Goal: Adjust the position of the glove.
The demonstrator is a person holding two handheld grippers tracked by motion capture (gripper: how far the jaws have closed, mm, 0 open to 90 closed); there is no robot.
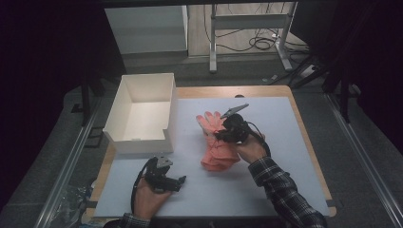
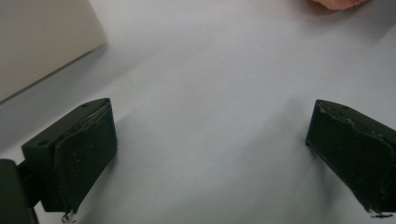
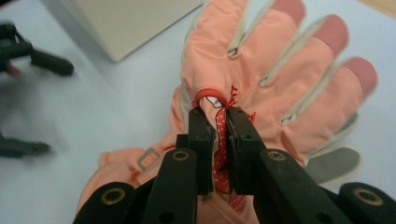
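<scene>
Jaws, right: your right gripper point(image 3: 218, 116) is pinched tight on a red dotted ribbon point(image 3: 220, 140) on the back of the gloves point(image 3: 271, 79).
Jaws, left: your left gripper point(image 2: 210, 154) stands wide apart with nothing between the pads, only bare mat point(image 2: 210, 70) under them.
Gloves: in the high view the orange gloves point(image 1: 216, 142) lie near the mat's centre, fingers pointing to 11 o'clock, cuffs toward 5 o'clock. In the right gripper view a second glove shows stacked underneath, its grey fingertip sticking out at 4 o'clock.
Right gripper, place: in the high view your right gripper point(image 1: 227, 129) sits on top of the gloves, your right hand point(image 1: 249, 149) behind it at 5 o'clock.
Left gripper, place: your left gripper point(image 1: 178, 183) is at 7 o'clock on the mat point(image 1: 266, 190), well apart from the gloves, pointing toward 3 o'clock.
Box: an open white box point(image 1: 142, 111) stands at 10 o'clock, just beside the gloves' left; its near wall is above your left gripper.
In the way: mat between box and gloves lies bare.
Beyond the table: a white frame point(image 1: 247, 28) and cables point(image 1: 263, 42) sit on the floor at 12 o'clock.
</scene>
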